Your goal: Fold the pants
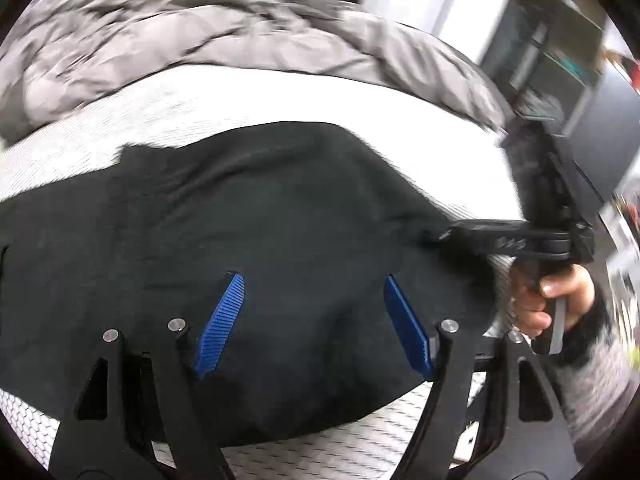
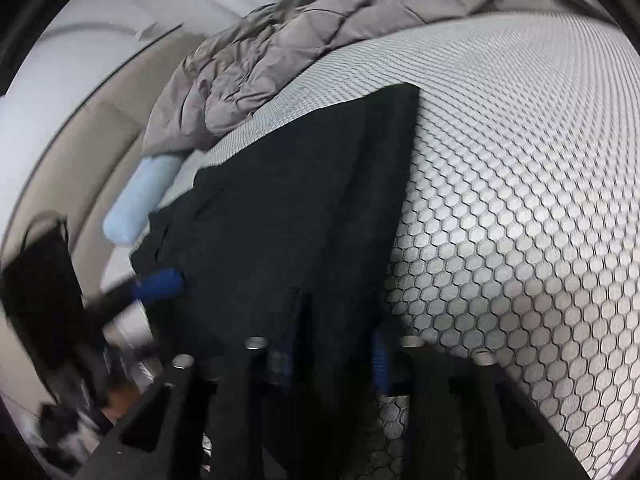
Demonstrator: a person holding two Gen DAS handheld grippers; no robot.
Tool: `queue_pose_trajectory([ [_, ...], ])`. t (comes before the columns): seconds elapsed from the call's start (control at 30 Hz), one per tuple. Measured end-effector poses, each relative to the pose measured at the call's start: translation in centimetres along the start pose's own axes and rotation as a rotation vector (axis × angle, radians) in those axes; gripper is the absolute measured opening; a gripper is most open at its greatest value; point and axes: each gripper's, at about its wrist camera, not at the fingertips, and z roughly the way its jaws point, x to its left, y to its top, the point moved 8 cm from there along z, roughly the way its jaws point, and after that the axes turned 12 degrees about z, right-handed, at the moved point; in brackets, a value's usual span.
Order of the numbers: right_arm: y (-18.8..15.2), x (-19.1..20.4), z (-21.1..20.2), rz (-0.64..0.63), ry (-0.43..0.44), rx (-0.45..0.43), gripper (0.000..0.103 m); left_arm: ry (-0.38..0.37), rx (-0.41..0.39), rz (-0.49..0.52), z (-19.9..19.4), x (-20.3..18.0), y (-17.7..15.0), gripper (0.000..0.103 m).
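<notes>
The left tool (image 1: 312, 316) is released: its two blue ribbed pads (image 1: 221, 322) stand well apart over the black pants (image 1: 248, 216), with nothing pinched between them. The right tool (image 2: 332, 364) is clenched on the pants (image 2: 304, 216); dark cloth bunches between its fingers and hides most of their blue pads. In the left wrist view that right tool (image 1: 448, 234) comes in from the right, its tip at the pants' right edge, and a hand (image 1: 552, 300) grips its handle. White writing on its arm is too blurred to read. The pants lie spread on a bed (image 2: 520, 200) with a white honeycomb-patterned cover. On the far side a rumpled grey quilt (image 1: 160, 40) lies. A pale blue roll (image 2: 140, 200) sits at the bed's left edge, beside the pants.
</notes>
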Motion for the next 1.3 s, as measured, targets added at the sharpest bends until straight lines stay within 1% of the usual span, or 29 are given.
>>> queue_pose_trajectory([
  [0.03, 0.9, -0.2, -0.2, -0.005, -0.016, -0.028, 0.014, 0.020, -0.001, -0.016, 0.1, 0.9, 0.0, 0.070],
  [0.07, 1.7, -0.6, -0.2, -0.017, -0.056, -0.049, 0.015, 0.038, 0.001, -0.032, 0.2, 1.8, -0.1, 0.070],
  [0.1, 2.6, -1.0, 0.0, -0.031, -0.118, -0.066, 0.018, 0.049, 0.004, -0.042, 0.2, 2.5, -0.3, 0.070],
  [0.13, 3.0, -1.3, 0.2, -0.032, -0.152, -0.062, 0.023, 0.056, 0.004, -0.049, 0.3, 2.9, -0.3, 0.070],
  [0.17, 3.4, -1.5, 0.4, -0.023, -0.180, -0.048, 0.024, 0.064, 0.001, -0.049, 0.3, 3.3, -0.3, 0.070],
  [0.23, 3.7, -0.9, -0.2, -0.026, -0.189, -0.072, 0.024, 0.077, -0.014, -0.028, 0.0, 3.4, -0.1, 0.070],
  [0.27, 4.3, 0.0, -0.6, -0.055, -0.213, -0.119, 0.025, 0.078, -0.027, -0.008, -0.2, 2.8, 0.2, 0.070],
  [0.33, 4.5, 0.8, -2.3, -0.112, -0.237, -0.186, 0.027, 0.068, -0.064, 0.043, -0.9, 1.3, 0.9, 0.070],
  [0.37, 4.3, 1.7, -3.1, -0.143, -0.234, -0.221, 0.030, 0.063, -0.080, 0.076, -0.9, 0.7, 1.2, 0.070],
  [0.43, 3.4, 2.8, -4.4, -0.194, -0.216, -0.244, 0.032, 0.058, -0.070, 0.112, -0.4, -0.5, 1.4, 0.070],
  [0.47, 3.0, 3.4, -4.8, -0.214, -0.204, -0.254, 0.032, 0.046, -0.050, 0.120, 0.3, -1.0, 1.4, 0.067],
  [0.5, 2.4, 4.1, -4.9, -0.242, -0.191, -0.255, 0.032, 0.036, -0.029, 0.119, 0.9, -1.5, 1.2, 0.062],
  [0.53, 2.0, 4.9, -4.8, -0.265, -0.191, -0.256, 0.032, 0.030, -0.002, 0.117, 1.7, -1.6, 1.0, 0.048],
  [0.57, 1.6, 5.6, -4.6, -0.289, -0.185, -0.253, 0.032, 0.029, 0.034, 0.113, 2.5, -1.6, 0.6, 0.036],
  [0.6, 1.1, 6.2, -4.0, -0.306, -0.161, -0.230, 0.032, 0.034, 0.056, 0.112, 3.0, -1.6, 0.0, 0.032],
  [0.63, 0.7, 6.6, -3.3, -0.312, -0.147, -0.199, 0.032, 0.044, 0.072, 0.113, 3.5, -1.3, -0.4, 0.025],
  [0.67, 0.5, 7.3, -1.8, -0.310, -0.147, -0.183, 0.032, 0.049, 0.079, 0.116, 3.7, -1.2, -0.7, 0.021],
  [0.8, -1.1, 7.2, 2.0, -0.338, -0.182, -0.085, 0.032, 0.032, 0.085, 0.116, 4.0, -0.8, -1.1, 0.018],
  [0.87, -1.8, 7.0, 3.1, -0.353, -0.205, -0.057, 0.032, 0.033, 0.088, 0.122, 4.0, -0.8, -1.6, 0.018],
  [0.93, -2.2, 6.7, 4.0, -0.390, -0.253, -0.043, 0.032, 0.038, 0.090, 0.129, 4.0, -0.9, -1.7, 0.018],
  [1.03, -2.2, 5.3, 3.4, -0.405, -0.319, -0.053, 0.032, 0.044, 0.091, 0.138, 3.6, -0.9, -2.0, 0.018],
  [1.07, -2.0, 4.3, 2.7, -0.409, -0.384, -0.081, 0.031, 0.041, 0.092, 0.137, 3.5, -0.9, -2.1, 0.018],
  [1.13, -1.7, 2.8, 1.7, -0.422, -0.482, -0.122, 0.031, 0.037, 0.094, 0.138, 3.4, -0.9, -2.1, 0.018],
  [1.17, -1.6, 2.1, 1.3, -0.413, -0.493, -0.127, 0.031, 0.037, 0.097, 0.138, 3.4, -0.9, -2.2, 0.018],
  [1.23, -1.2, 1.5, 1.0, -0.386, -0.485, -0.132, 0.031, 0.038, 0.099, 0.137, 3.4, -1.1, -2.1, 0.018],
  [1.3, -1.1, 1.5, 0.8, -0.396, -0.477, -0.139, 0.032, 0.015, 0.086, 0.129, 2.9, -1.3, -1.8, 0.018],
])
